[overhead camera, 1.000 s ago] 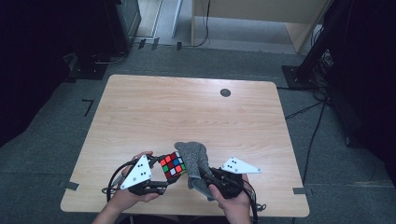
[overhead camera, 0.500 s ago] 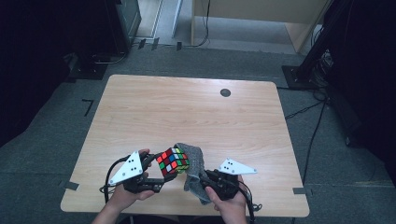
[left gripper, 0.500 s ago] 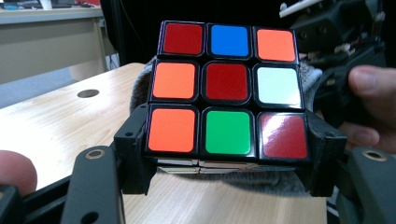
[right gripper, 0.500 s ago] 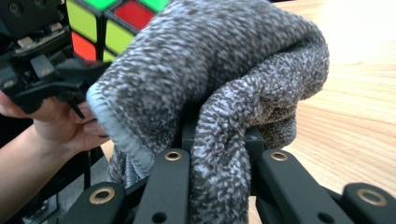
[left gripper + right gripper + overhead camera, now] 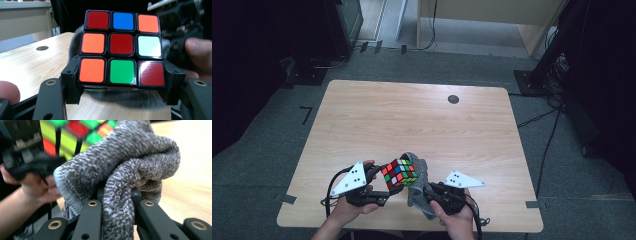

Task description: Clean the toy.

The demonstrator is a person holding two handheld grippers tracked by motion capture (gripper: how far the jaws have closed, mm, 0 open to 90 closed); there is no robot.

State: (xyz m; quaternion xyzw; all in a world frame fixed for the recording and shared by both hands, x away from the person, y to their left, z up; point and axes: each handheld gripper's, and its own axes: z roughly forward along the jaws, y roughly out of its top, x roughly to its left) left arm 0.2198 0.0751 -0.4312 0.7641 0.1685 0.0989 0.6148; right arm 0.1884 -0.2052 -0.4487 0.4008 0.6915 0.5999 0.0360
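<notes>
A colourful puzzle cube [image 5: 399, 172] hangs just above the table's front edge, clamped between the jaws of my left gripper [image 5: 388, 186]. In the left gripper view the cube [image 5: 122, 47] shows a face of red, orange, blue, white and green stickers, with the jaws pressing its lower sides. My right gripper [image 5: 428, 192] is shut on a grey towel [image 5: 418, 187]. The towel [image 5: 120, 170] bunches up between the jaws and lies against the cube's [image 5: 75, 135] right side. In the left gripper view the grey cloth [image 5: 125, 96] shows behind and below the cube.
The wooden table [image 5: 412, 120] has a small round dark grommet [image 5: 453, 99] near its far edge. Dark floor, cables and equipment stands surround the table.
The cube has tilted and risen a little in the left gripper. The towel has shifted slightly against it; both hands stay near the front edge.
</notes>
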